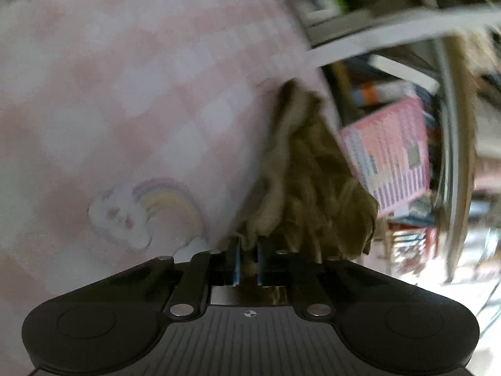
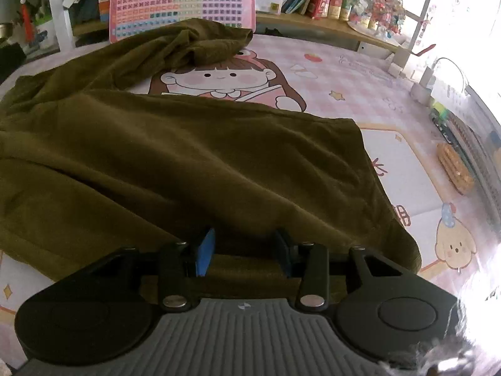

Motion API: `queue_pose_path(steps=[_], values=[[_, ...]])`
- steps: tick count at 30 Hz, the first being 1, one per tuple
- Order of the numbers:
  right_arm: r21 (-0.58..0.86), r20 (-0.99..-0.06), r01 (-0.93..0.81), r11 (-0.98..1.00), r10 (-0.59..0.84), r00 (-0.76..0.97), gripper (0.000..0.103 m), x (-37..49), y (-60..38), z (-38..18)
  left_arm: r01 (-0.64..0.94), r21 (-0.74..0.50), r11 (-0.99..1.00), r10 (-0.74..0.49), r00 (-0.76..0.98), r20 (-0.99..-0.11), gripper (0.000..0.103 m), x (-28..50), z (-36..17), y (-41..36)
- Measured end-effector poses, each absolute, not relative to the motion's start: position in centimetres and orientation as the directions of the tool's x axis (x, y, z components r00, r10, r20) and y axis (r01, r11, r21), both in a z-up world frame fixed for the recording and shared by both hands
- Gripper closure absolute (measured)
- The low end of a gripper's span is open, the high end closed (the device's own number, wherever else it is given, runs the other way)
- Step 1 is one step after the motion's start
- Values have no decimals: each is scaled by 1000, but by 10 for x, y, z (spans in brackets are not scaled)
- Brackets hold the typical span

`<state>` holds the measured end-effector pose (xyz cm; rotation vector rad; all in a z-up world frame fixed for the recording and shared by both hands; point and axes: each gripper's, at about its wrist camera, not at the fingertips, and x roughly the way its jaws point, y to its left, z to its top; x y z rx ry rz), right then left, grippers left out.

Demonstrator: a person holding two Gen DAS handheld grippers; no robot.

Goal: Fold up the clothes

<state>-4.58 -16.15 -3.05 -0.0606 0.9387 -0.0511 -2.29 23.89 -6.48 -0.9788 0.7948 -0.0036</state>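
Evidently the left tongs (image 1: 249, 261) are clamped on a bunched edge of the olive garment (image 2: 194, 169), lifted above the pink checked counter (image 1: 125, 94). The right tongs (image 2: 245, 252) stand apart over its near hem. Keeping the held edge taut would help the fold. Only the right view shows the garment's spread.

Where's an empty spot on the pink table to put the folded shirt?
Free: the white patch right of the olive garment, before the woven basket. Also the far strip by the cartoon girl. Crowded: the left side under cloth, and the right edge's clutter.
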Motion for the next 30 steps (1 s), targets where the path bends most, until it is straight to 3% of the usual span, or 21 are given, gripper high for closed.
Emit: queue_pose_path(steps=[3,9,30], values=[[-61,-810,-2,998,-49,584,64,-45,-158,-30,-180,-649,739,-264,809,-525,95,-40,-24,236],[-22,-810,-105,994,44,585,65,-50,-136,-30,-369,-591,717,-203,701,-683,94,-53,-67,272],[-18,-810,-113,993,52,584,64,-46,-137,-31,-364,-594,717,-226,685,-692,91,-68,-68,283]])
